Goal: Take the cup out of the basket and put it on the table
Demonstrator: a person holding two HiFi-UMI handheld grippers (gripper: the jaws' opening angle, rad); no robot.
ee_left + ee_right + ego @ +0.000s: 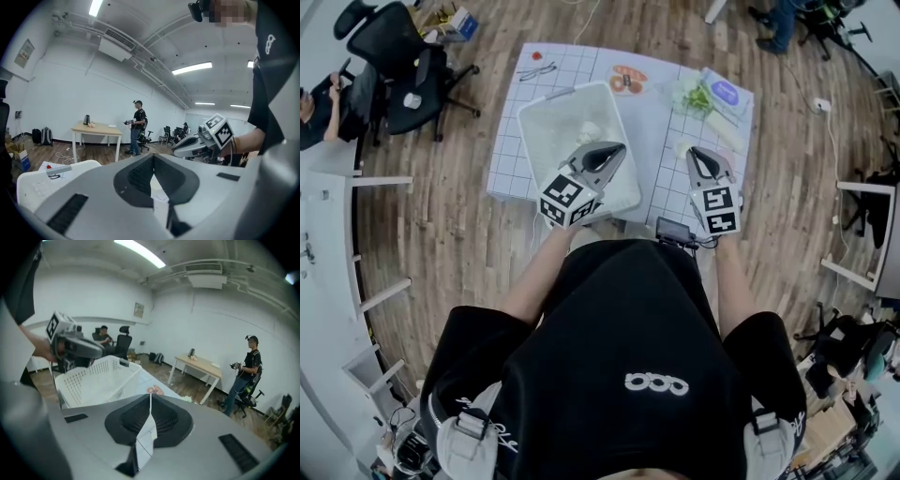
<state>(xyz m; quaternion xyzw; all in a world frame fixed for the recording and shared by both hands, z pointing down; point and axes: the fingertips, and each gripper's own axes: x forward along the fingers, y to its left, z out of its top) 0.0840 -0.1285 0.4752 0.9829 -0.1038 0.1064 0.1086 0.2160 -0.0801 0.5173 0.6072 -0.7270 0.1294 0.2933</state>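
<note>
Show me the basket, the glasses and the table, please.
basket (89,383): right gripper view, its perforated side wall.
glasses (537,71): head view, the frame's middle.
table (661,127): head view, bare gridded top.

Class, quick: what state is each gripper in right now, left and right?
Left gripper: closed, nothing held.
Right gripper: closed, nothing held.

No readable text anywhere

White perforated plastic basket (546,122); white tabletop (661,122) ruled in a blue-grey grid. The grey left hand-held gripper (617,150) and right hand-held gripper (695,155) have black-and-white patterned marker cubes (570,202). The wooden plank floor (441,234) is streaky brown.
</note>
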